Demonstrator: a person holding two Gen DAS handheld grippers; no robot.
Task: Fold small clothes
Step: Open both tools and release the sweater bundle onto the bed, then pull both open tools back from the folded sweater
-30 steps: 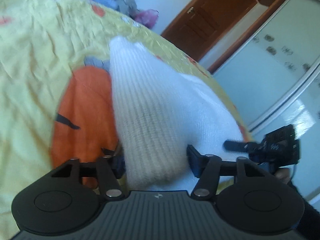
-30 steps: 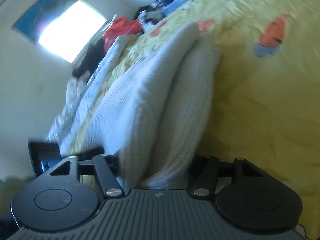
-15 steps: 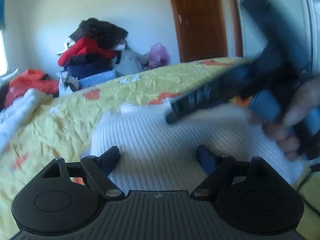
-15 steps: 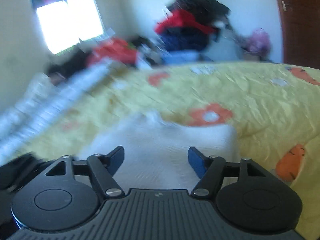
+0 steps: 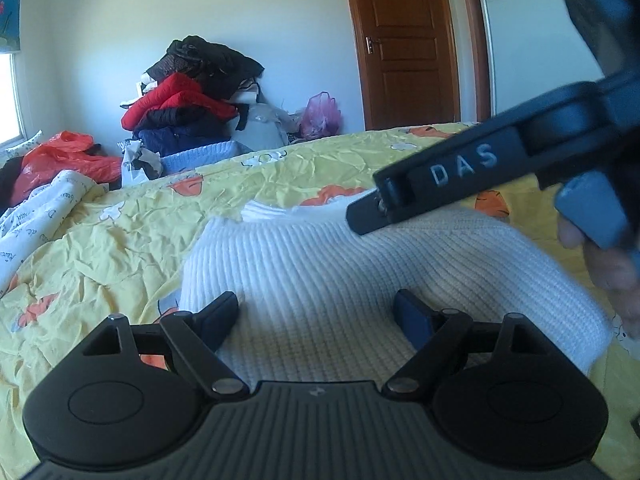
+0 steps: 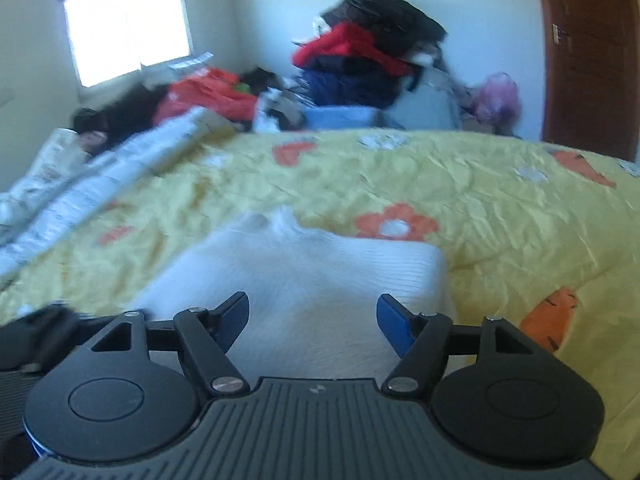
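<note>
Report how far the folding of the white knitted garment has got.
Done: the white ribbed knitted garment lies folded in a compact bundle on the yellow flowered bedspread. In hand: nothing; the left gripper is open above it, and the right gripper is opening with nothing clamped. Left: perhaps the mixed clothes heap behind the bed, though that is a guess.

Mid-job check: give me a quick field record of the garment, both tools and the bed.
garment: white knit sweater, folded, lying on the bed
surface: yellow flowered bedspread
left tool: open, nothing between the pads, above the sweater
right tool: jaws opening, nothing gripped, above the sweater
background: clothes pile against the wall, wooden door
</note>
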